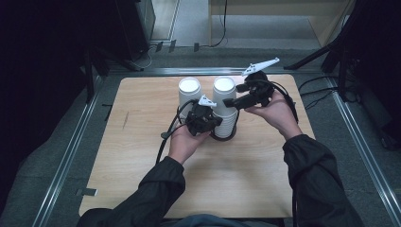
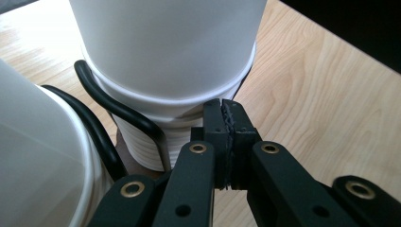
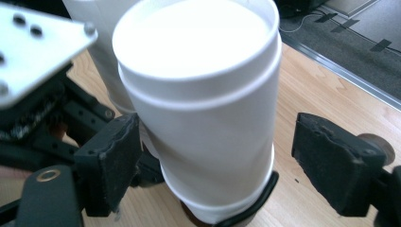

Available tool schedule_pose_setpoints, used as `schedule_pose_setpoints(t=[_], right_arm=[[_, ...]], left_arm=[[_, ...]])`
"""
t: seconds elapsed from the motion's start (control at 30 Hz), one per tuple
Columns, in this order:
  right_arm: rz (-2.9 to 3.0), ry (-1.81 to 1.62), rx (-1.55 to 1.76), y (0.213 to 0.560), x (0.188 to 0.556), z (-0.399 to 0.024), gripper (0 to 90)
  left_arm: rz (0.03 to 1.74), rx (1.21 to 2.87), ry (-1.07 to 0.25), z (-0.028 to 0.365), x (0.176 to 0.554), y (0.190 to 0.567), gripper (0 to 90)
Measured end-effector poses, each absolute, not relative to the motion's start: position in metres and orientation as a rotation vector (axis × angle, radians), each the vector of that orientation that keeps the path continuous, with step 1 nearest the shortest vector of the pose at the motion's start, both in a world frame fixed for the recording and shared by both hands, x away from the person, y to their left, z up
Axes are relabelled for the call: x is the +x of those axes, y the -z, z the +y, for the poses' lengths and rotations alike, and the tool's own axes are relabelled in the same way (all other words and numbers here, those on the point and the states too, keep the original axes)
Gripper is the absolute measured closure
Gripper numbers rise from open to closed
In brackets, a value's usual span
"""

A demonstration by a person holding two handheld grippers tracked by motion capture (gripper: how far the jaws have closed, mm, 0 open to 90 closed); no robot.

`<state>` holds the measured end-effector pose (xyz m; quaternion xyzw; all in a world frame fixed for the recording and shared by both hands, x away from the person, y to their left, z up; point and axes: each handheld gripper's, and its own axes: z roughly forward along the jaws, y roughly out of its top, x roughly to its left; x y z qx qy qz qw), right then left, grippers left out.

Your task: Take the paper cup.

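Two tall stacks of white paper cups stand at the back middle of the wooden table: a left stack [image 1: 189,92] and a right stack [image 1: 224,94] that sits in a black wire holder [image 1: 222,135]. My left gripper [image 1: 217,122] is shut, its tips [image 2: 222,111] against the ribbed lower part of the right stack [image 2: 170,56], just under a cup rim, and nothing shows between the pads. My right gripper [image 1: 228,101] is open around the top cups of the right stack [image 3: 203,94]. Its left pad [image 3: 111,156] is close to the cup wall and its right pad [image 3: 335,161] stands well off.
The black wire [image 2: 118,111] of the holder loops around the foot of the stack. The table [image 1: 142,156] has bare wood in front and at both sides. Metal rails [image 1: 71,151] run along the floor, and cables [image 1: 326,90] lie behind the right edge.
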<state>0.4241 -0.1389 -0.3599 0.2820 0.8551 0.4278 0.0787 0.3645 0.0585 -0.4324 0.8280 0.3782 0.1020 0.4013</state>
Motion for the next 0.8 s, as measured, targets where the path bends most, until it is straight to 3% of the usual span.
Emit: schedule_pose_setpoints(t=[0.33,0.4,0.8], right_arm=[[2.554,-1.254,0.854,0.356,0.434,-0.113,14.3],[2.539,-1.209,0.807,0.354,0.433,-0.108,20.4],[2.523,-1.172,0.777,0.351,0.43,-0.105,22.9]], left_arm=[[0.967,2.079,-0.25,0.059,0.365,0.433,90.0],[0.967,2.079,-0.252,0.059,0.365,0.433,90.0],[0.969,2.083,-0.251,0.058,0.365,0.433,90.0]])
